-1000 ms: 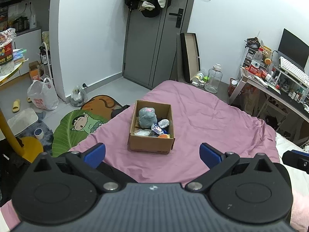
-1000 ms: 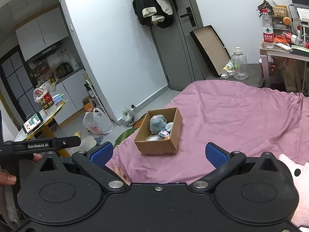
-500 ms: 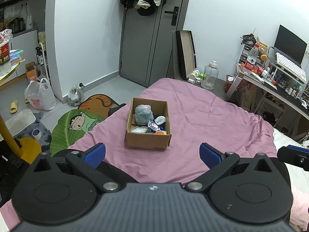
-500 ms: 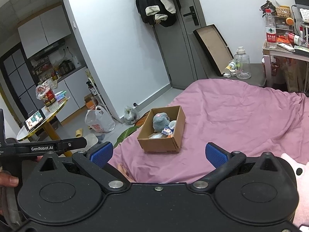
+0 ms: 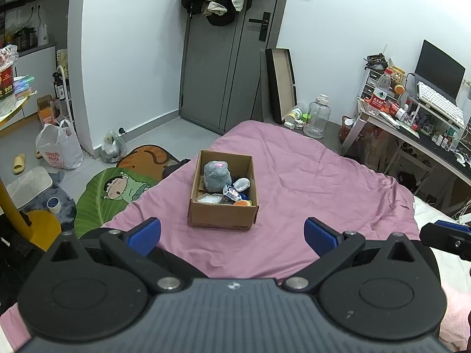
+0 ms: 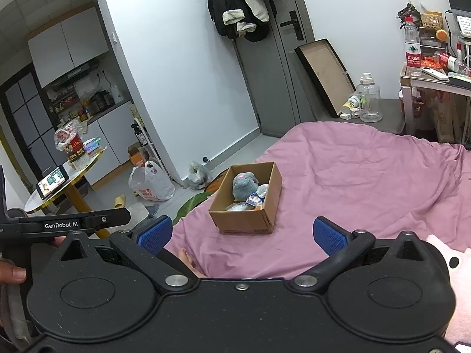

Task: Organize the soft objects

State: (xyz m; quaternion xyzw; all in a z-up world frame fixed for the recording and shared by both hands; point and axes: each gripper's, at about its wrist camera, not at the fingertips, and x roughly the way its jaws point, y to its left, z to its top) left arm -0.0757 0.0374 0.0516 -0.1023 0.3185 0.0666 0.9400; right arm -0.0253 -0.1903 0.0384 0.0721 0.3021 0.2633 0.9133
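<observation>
A cardboard box (image 5: 222,215) stands on the pink bedspread (image 5: 309,182). It holds a grey plush toy (image 5: 217,175) and several small soft items. The box also shows in the right wrist view (image 6: 244,220), with the grey plush (image 6: 245,185) inside. My left gripper (image 5: 232,236) is open and empty, held above the near bed edge, short of the box. My right gripper (image 6: 243,235) is open and empty, also short of the box. A pink plush (image 6: 459,267) lies at the right wrist view's lower right edge, beside the right gripper.
A cartoon floor mat (image 5: 117,188) and plastic bags (image 5: 59,147) lie left of the bed. A cluttered desk (image 5: 418,129) stands to the right. A grey door (image 5: 226,58) and a water jug (image 5: 319,117) are beyond the bed. A round table (image 6: 67,182) stands at left.
Both grippers have pulled back and risen slightly, so the box looks a little farther off. Both stay open and empty.
</observation>
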